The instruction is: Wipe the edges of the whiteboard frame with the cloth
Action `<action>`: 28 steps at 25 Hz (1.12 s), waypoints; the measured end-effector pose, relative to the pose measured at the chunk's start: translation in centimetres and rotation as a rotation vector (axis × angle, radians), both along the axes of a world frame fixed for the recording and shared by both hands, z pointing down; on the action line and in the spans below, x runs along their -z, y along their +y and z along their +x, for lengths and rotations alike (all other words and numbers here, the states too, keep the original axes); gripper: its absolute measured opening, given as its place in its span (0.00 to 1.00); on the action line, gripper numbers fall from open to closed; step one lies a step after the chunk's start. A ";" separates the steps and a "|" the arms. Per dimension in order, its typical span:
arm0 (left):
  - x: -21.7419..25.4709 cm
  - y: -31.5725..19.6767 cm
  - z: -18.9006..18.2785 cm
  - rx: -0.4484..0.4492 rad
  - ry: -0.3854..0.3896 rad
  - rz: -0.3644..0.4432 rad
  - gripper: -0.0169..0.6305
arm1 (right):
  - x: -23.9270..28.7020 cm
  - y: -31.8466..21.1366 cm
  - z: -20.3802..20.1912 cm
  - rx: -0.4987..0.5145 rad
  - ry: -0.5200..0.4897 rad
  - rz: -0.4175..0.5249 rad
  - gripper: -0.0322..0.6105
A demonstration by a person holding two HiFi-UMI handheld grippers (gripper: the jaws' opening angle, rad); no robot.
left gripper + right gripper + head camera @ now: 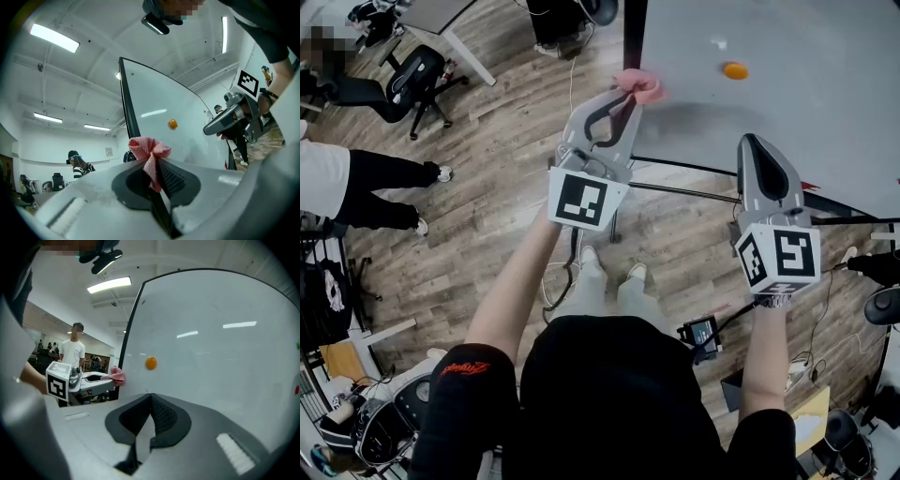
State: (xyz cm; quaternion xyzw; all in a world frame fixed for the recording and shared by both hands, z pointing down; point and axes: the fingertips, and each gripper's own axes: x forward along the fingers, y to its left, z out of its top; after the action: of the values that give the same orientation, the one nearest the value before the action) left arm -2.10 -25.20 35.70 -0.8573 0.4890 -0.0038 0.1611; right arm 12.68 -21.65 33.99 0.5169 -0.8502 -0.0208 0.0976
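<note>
The whiteboard (pixel 787 84) fills the upper right of the head view, with its black left frame edge (pixel 634 33) running down. My left gripper (pixel 630 101) is shut on a bunched pink cloth (pixel 639 86), which sits right at that edge. In the left gripper view the cloth (pixel 147 150) sticks out of the shut jaws beside the black frame (pixel 129 108). My right gripper (pixel 753 141) is shut on nothing and points at the board's lower part. The right gripper view shows its jaws (pixel 151 396) closed, facing the white surface.
An orange round magnet (pixel 734 70) sticks to the board. The board's stand bars (pixel 684 192) cross the wooden floor below it. An office chair (pixel 417 80) and a person's legs (pixel 384 183) are at the left. Cables lie on the floor near my feet.
</note>
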 end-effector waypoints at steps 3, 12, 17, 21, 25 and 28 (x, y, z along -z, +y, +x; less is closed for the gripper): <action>-0.5 -0.1 0.2 0.000 -0.003 -0.009 0.06 | -0.6 -0.3 0.3 -0.001 -0.012 -0.013 0.05; -2.4 0.0 -0.1 0.007 -0.005 -0.044 0.06 | -2.6 -0.4 0.0 0.005 -0.017 -0.039 0.05; -3.3 -0.1 -0.1 0.008 -0.005 -0.056 0.06 | -3.7 -0.8 -0.1 0.007 -0.027 -0.059 0.05; -3.8 -0.1 0.1 0.017 -0.003 -0.056 0.06 | -4.6 -1.0 0.0 0.010 -0.033 -0.071 0.05; -4.5 -0.3 0.1 0.015 0.000 -0.072 0.06 | -5.4 -1.3 -0.1 0.008 -0.035 -0.087 0.05; -5.7 -0.2 -0.1 0.013 0.000 -0.107 0.06 | -6.0 -1.3 -0.2 0.006 -0.037 -0.101 0.05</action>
State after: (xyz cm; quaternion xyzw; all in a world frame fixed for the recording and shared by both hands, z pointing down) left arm -2.20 -25.44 41.36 -0.8615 0.4935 -0.0310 0.1153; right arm 12.49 -22.93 40.00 0.5092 -0.8533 0.0314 0.1076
